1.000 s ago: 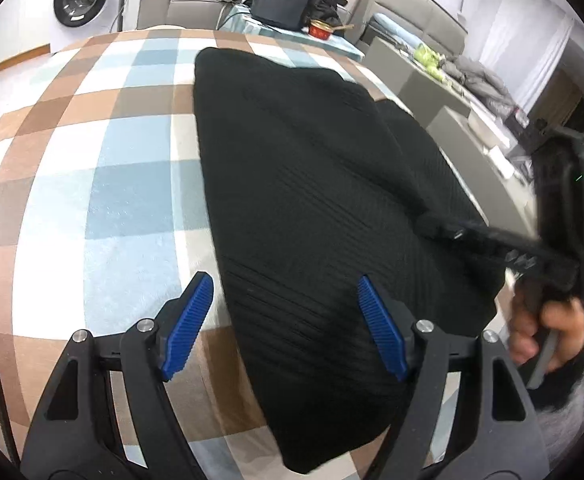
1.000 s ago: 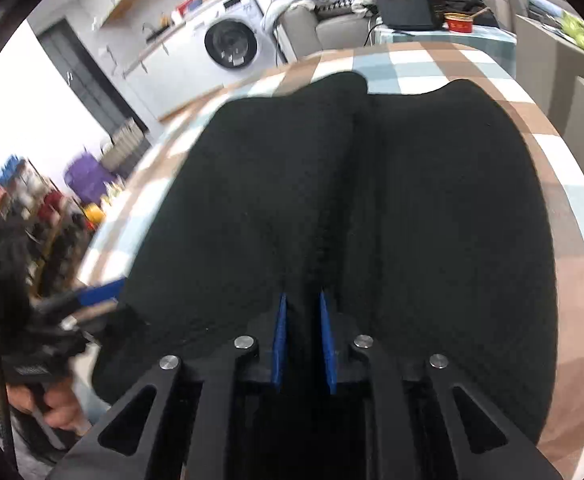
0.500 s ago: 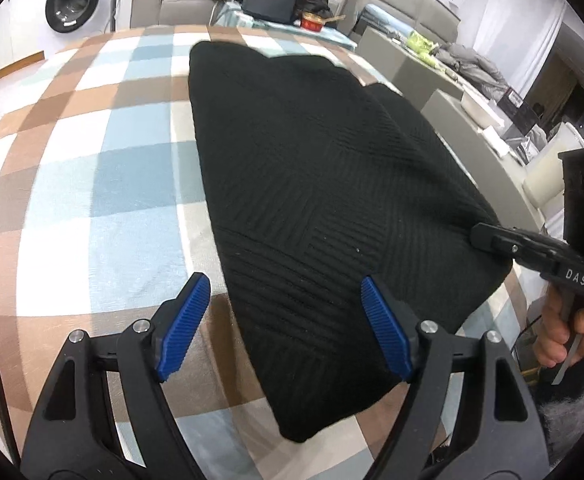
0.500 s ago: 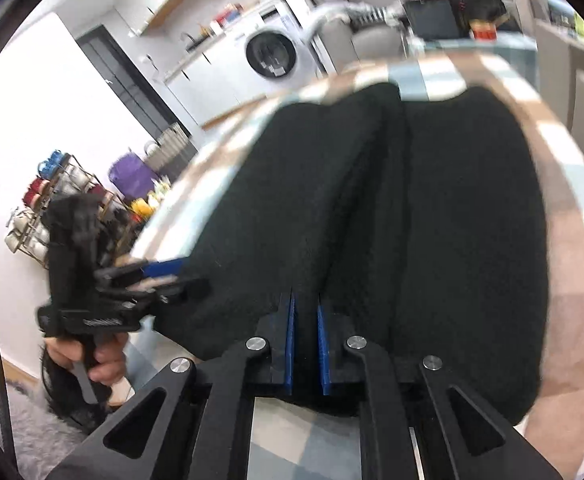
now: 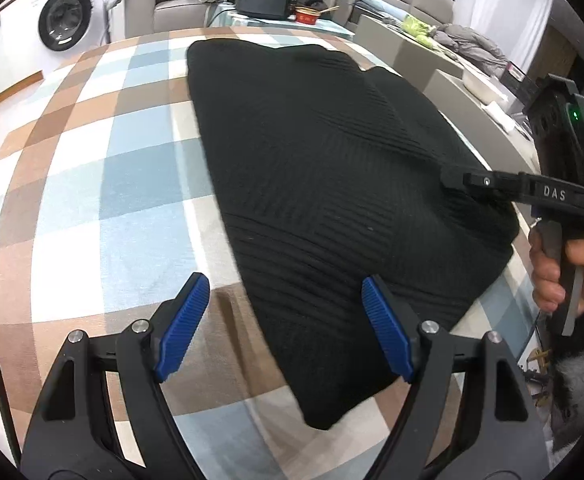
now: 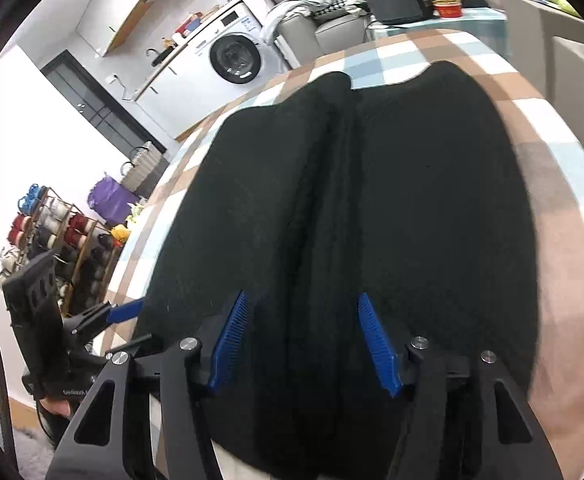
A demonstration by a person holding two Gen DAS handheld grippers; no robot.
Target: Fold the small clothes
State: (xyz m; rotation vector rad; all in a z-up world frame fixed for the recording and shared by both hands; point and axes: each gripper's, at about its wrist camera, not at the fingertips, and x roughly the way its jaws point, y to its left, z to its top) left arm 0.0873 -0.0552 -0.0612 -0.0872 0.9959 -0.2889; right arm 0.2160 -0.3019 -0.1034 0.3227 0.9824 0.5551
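The sweater [image 5: 332, 184] is matt black ribbed knit; the tabletop [image 5: 92, 168] wears soft checked cloth; the left gripper [image 5: 284, 332] is matt black plastic with ridged blue pads [image 5: 182, 328].

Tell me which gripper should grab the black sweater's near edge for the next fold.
Right. The right gripper is open, straddling the black sweater at its near edge. The left gripper, also open, is half over the checkered blanket.

Even, bright indoor light fills both fisheye views – strong barrel bending and black vignette at the rims, the black garment [image 5: 332, 184] so dark its knit shows only in the left view, soft motion blur on the checked surface [image 6: 564, 248] in the right view.
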